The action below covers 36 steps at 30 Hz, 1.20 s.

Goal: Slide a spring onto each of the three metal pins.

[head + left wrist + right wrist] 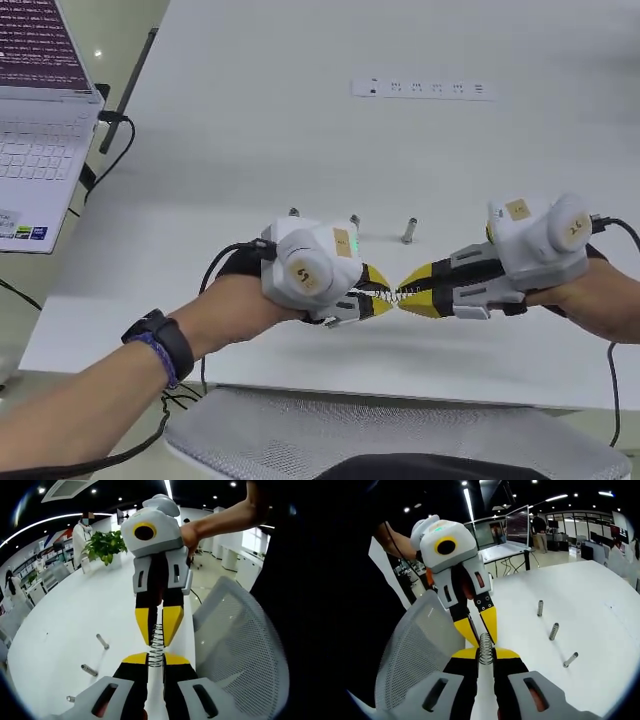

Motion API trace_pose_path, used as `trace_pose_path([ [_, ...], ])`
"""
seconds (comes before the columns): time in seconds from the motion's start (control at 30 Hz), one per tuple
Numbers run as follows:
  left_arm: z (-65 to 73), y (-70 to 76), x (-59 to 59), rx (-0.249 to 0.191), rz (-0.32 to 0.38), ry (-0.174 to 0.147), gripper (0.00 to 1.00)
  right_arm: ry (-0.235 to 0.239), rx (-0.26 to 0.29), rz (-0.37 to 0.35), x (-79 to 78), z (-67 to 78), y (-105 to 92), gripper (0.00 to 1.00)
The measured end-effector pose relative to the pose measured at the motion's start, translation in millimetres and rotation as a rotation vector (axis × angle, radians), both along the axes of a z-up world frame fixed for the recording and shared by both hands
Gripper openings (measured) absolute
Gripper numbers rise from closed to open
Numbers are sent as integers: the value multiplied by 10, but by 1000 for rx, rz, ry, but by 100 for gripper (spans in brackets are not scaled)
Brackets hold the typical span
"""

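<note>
both pinched shut on one spring (157, 641), left gripper (378, 292) at nine o'clock, right gripper (415, 290) at three; hold axis straight, free one end only once aimed at pins (354, 221) at twelve o'clock

Work surface: a white table (300, 150) with a plain matt top. Its near edge runs across the bottom of the head view.

Lying directly on it:
- A white power strip (423, 89) toward the far side, sockets up, its long side roughly parallel to the near edge.
- Three small metal pins nearer the front, in a loose row, each apart from the next — left pin (293, 212), middle pin (354, 221), right pin (409, 231).

The row slopes slightly — the right pin is closest to the near edge. The pins and the power strip are well apart, with bare tabletop between them. Whether the pins stand or lie cannot be told.
</note>
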<state>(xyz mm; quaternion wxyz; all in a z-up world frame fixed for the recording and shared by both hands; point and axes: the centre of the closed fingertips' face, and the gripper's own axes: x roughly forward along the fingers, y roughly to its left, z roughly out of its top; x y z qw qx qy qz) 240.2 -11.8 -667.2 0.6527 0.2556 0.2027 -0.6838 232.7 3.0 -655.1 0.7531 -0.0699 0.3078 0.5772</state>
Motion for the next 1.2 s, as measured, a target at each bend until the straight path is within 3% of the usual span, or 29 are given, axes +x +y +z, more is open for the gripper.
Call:
trace_pose_path([
  [0.2, -58, -68, -17, -9, 13, 10, 2, -16, -68, 29, 4, 3, -24, 8],
  [0.47, -158, -229, -30, -33, 39, 30, 3, -41, -257, 128, -17, -101, -161, 8],
  [0.57, -186, -288, -32, -41, 45, 38, 3, -44, -303, 154, 4, -134, -214, 8],
  [0.83, -211, -354, -31, -58, 57, 58, 3, -53, -353, 181, 7, -167, -244, 8],
  [1.2, -225, -361, -35, -67, 61, 71, 3, -51, -369, 191, 8, -202, -272, 8],
])
